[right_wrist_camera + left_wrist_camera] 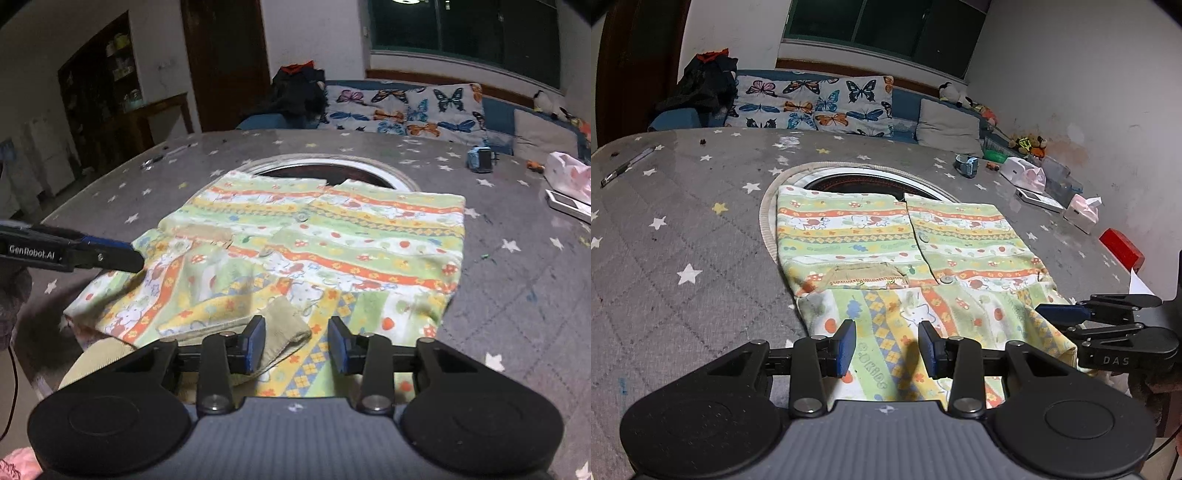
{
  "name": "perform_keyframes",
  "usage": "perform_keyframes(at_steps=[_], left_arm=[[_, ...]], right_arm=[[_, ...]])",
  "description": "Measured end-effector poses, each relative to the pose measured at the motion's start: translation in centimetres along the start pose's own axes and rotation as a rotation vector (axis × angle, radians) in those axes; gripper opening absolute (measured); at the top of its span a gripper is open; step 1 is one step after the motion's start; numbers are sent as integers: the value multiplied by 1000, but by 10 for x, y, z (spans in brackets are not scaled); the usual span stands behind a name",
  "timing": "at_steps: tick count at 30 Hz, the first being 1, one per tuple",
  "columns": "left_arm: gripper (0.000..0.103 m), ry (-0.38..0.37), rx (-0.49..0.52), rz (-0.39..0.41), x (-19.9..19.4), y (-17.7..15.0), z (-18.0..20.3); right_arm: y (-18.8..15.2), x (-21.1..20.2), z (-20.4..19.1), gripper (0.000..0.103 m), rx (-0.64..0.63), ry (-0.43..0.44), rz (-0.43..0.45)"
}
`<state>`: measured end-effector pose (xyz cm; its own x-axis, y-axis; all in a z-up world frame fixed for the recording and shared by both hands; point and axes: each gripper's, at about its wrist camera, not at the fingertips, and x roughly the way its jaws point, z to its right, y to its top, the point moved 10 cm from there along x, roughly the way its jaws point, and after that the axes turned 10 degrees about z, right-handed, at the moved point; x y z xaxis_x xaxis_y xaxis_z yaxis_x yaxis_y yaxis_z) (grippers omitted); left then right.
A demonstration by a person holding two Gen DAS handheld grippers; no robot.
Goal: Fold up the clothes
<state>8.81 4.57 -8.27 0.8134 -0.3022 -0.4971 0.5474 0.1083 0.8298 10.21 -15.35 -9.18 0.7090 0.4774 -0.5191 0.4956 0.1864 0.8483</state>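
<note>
Now striped cartoon-print shirt half-folded, flat on table; both claws wide apart, empty.

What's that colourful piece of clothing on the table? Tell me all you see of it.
The child's top is soft cotton-like cloth, banded green, yellow, orange and white with cartoon animals. It lies flat on the star-print table, buttons down the middle, partly folded, a beige cuff near the open right gripper. Its far edge overlaps a round opening.
</note>
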Motion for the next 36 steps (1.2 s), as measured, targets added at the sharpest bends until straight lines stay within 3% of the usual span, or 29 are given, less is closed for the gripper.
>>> perform_keyframes(at_steps=[2, 4, 10, 15, 18, 22, 27, 31, 36], left_arm=[[39, 1, -1, -1, 1, -1, 0], [39, 5, 2, -3, 2, -1, 0], [39, 19, 14, -17, 4, -4, -5], [40, 28, 29, -21, 4, -5, -5], [40, 19, 44, -26, 5, -4, 0], [40, -4, 69, -32, 10, -4, 10], [39, -33, 99, -40, 16, -3, 22], [39, -56, 124, -46, 21, -2, 32], [41, -59, 131, -49, 15, -5, 35]], right_arm=[[0, 3, -1, 18, -8, 0, 2], [3, 2, -2, 14, -42, -13, 18], [24, -8, 3, 12, -167, -109, 91], [19, 8, 12, 14, -171, -136, 57], [23, 6, 15, 14, -171, -155, 82], [37, -3, 0, 14, -161, -83, 121], [29, 3, -16, 15, -181, 26, 58], [13, 7, -4, 15, -216, -6, -6], [14, -9, 6, 16, -177, -16, 4]])
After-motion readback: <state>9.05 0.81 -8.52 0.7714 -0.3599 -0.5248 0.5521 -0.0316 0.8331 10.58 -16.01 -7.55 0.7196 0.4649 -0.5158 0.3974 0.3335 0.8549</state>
